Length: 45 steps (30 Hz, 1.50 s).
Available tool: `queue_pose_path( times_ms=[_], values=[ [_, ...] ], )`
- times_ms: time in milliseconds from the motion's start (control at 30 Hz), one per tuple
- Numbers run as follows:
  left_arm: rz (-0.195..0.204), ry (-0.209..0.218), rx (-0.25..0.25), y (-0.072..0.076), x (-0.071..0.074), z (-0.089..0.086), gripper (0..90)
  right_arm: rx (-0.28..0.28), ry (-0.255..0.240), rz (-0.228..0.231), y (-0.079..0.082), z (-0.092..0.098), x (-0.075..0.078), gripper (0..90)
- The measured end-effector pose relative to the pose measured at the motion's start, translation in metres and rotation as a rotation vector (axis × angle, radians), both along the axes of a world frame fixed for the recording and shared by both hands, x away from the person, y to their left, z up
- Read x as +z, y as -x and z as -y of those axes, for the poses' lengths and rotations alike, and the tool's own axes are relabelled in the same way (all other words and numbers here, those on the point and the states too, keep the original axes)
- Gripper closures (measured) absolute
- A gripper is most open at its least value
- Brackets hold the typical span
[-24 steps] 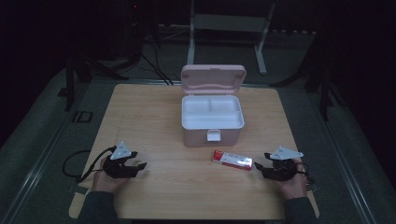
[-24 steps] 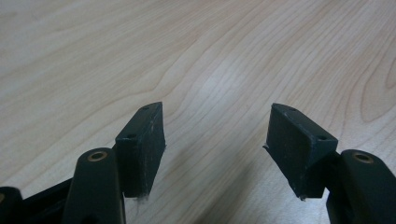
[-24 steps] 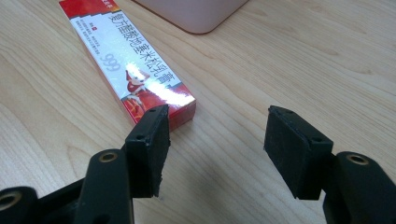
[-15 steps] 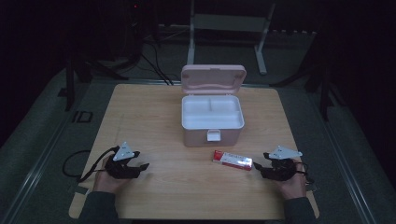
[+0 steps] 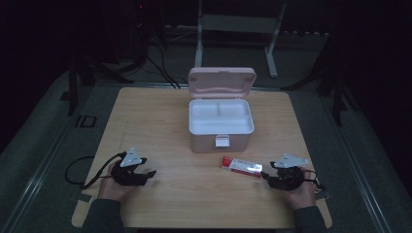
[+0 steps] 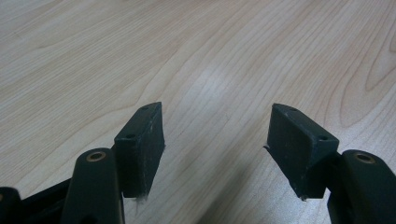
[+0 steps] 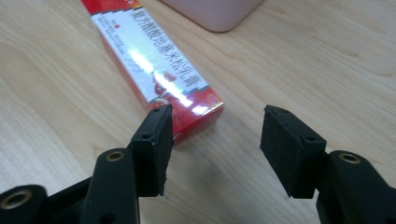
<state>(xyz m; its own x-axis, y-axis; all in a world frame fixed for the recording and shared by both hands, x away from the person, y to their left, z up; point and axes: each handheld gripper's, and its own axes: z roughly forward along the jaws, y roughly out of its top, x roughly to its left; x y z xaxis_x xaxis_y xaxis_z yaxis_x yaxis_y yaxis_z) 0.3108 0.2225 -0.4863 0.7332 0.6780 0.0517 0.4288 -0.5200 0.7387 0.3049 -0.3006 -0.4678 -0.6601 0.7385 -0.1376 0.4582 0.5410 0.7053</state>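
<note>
A flat red-and-white cardboard carton is seen lying on the pale wooden surface, just in front of an open pink plastic box with a white tray and apart from it. The carton's long axis runs left to right, slightly slanted, and its right end points toward the right gripper. That gripper is judged the nearer by far; the left gripper is held well apart, over bare wood.

In the right gripper view, the carton is found ahead and to the left of the gap, its near corner just beside the left-hand jaw; whether contact is made cannot be told. Both grippers' jaws are spread wide, and nothing is held between them.
</note>
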Motion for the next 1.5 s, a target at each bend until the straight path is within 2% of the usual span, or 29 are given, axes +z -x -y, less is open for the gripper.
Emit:
queue_pose_path(
  times_ms=[333,433,600,900,1033,1067,1100,1133,1167,1200,1233,1300,1367,1433,1500],
  values=[
    [-0.001,-0.001,-0.012,0.000,0.000,0.002,36.1,0.022,0.023,-0.035,0.003,-0.011,-0.006,40.9],
    [-0.002,-0.006,-0.016,0.000,0.000,0.002,36.1,0.025,0.045,-0.043,-0.002,-0.014,-0.008,43.2],
    [-0.004,-0.003,-0.018,-0.001,-0.001,0.003,36.1,0.039,0.051,-0.057,-0.008,-0.016,-0.010,47.9],
    [-0.002,-0.001,-0.022,-0.001,0.000,0.003,36.1,0.073,0.028,-0.053,-0.020,-0.023,-0.008,54.7],
    [-0.003,0.000,-0.023,-0.001,-0.001,0.004,36.1,0.088,0.026,-0.056,-0.024,-0.030,-0.008,54.7],
    [-0.004,-0.003,-0.023,-0.001,-0.001,0.004,36.1,0.109,-0.007,-0.069,-0.026,-0.034,-0.009,55.3],
    [-0.004,-0.003,-0.023,-0.001,-0.001,0.004,36.1,0.113,-0.028,-0.079,-0.028,-0.036,-0.009,55.0],
    [-0.005,-0.003,-0.023,-0.001,-0.001,0.004,36.1,0.113,-0.028,-0.079,-0.028,-0.036,-0.009,55.0],
    [-0.005,-0.004,-0.023,-0.001,-0.001,0.004,36.0,0.115,-0.020,-0.076,-0.029,-0.039,-0.010,52.4],
    [-0.003,-0.002,-0.024,-0.001,-0.001,0.004,36.1,0.104,0.021,-0.062,-0.031,-0.045,-0.012,46.6],
    [-0.003,-0.002,-0.024,-0.001,-0.001,0.004,36.1,0.104,0.021,-0.062,-0.031,-0.045,-0.012,46.6],
    [-0.001,0.001,-0.026,-0.001,-0.001,0.004,36.0,0.088,0.019,-0.075,-0.036,-0.049,-0.011,40.3],
    [-0.001,0.001,-0.026,-0.001,-0.001,0.004,36.0,0.084,0.019,-0.083,-0.039,-0.050,-0.011,40.3],
    [-0.003,-0.001,-0.026,-0.001,-0.001,0.004,36.0,0.083,-0.010,-0.099,-0.045,-0.051,-0.011,42.2],
    [-0.002,0.000,-0.027,-0.001,-0.001,0.004,36.0,0.085,-0.018,-0.107,-0.047,-0.052,-0.011,42.6]
  ],
)
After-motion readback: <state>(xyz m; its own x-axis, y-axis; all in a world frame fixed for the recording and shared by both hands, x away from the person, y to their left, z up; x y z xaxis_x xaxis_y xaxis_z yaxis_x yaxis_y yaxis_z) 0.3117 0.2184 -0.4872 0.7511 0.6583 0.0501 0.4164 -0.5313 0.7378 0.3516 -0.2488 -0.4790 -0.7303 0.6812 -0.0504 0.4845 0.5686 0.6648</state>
